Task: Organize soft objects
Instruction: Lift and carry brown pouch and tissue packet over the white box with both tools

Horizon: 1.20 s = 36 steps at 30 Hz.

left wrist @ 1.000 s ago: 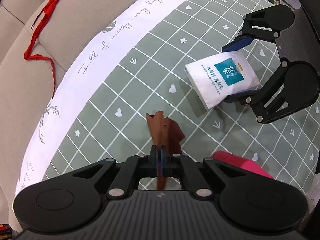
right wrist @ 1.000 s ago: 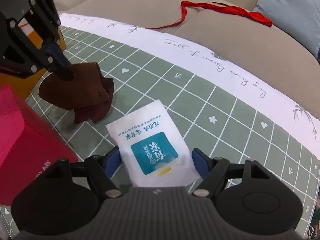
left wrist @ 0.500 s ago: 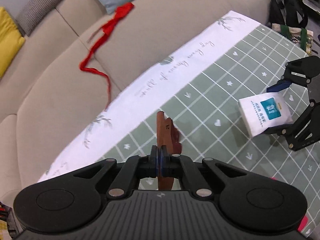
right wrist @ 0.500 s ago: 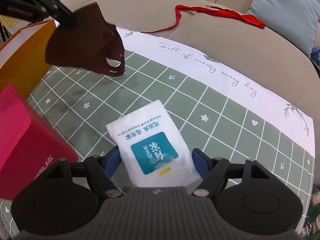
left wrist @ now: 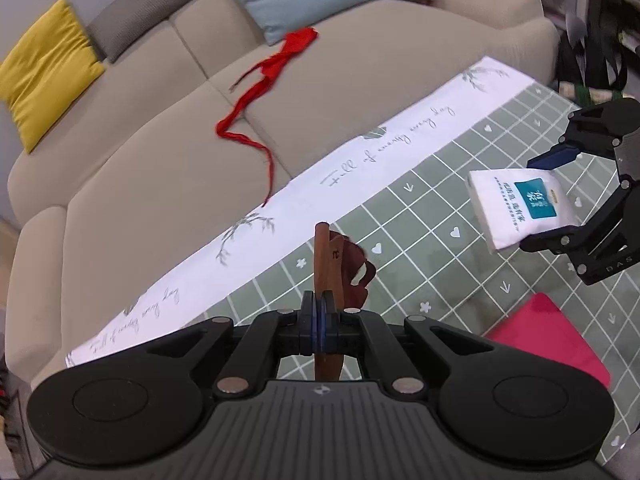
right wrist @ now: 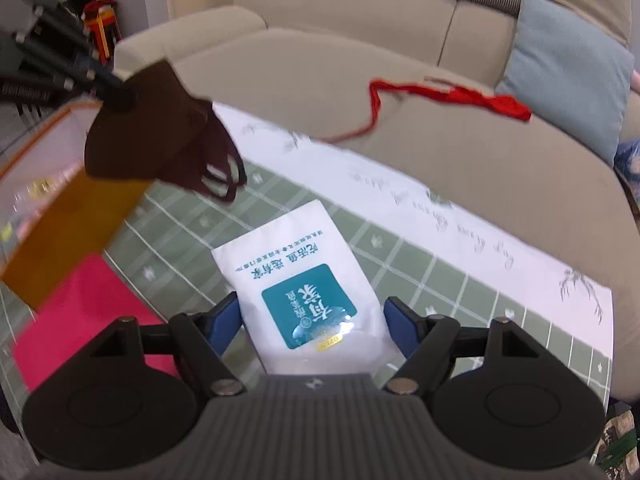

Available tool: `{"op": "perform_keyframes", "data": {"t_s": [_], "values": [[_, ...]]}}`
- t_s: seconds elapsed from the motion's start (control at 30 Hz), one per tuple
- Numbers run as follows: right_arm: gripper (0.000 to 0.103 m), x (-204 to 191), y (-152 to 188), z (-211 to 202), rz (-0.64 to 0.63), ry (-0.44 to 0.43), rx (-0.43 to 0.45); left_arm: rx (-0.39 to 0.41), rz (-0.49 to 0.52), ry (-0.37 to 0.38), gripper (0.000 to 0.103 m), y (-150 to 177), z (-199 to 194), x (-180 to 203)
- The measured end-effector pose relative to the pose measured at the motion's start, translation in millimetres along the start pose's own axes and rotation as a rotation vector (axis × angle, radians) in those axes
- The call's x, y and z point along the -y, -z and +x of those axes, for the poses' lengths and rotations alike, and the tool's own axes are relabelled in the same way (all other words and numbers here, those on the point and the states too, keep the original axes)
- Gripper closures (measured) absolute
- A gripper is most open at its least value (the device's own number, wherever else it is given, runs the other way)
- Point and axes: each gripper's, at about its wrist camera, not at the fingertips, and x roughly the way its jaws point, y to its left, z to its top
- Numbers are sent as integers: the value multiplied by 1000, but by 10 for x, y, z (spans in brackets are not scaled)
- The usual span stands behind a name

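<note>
two grippers each carry one soft thing above the green checked cloth point(left wrist: 460, 184): the left gripper point(left wrist: 320, 322) has its jaws pressed together on a brown face mask point(left wrist: 338, 268), seen edge-on with its long axis toward 12 o'clock. the right gripper point(right wrist: 312, 320) pinches a white tissue pack point(right wrist: 296, 276) between wide-set blue pads, its long axis toward 11 o'clock, clear of the cloth.

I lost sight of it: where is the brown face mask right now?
The brown face mask hangs in the air, pinched in the left gripper, upper left in the right wrist view, above the orange bag.
</note>
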Motion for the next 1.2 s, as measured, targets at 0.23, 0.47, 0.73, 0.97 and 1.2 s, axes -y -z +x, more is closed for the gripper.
{"op": "perform_keyframes", "data": {"t_s": [0.23,0.47,0.73,0.97,1.2], "values": [[28,-545,-355,-211,-78,12,25,51,-38,-31,101,289,-453,-322],[28,-1117,-696,-421,-186,21,45,84,-89,-59,101,620,-780,-663],[28,-1712,-926,-513,-282,20,49,99,-181,-64,101,1055,-881,-1014],[28,-2150,-1064,-431,-350,3,39,82,-218,-55,101,1381,-843,-1200],[28,-2482,-1211,-238,-369,-36,43,50,-270,-54,101,1694,-701,-1457]]}}
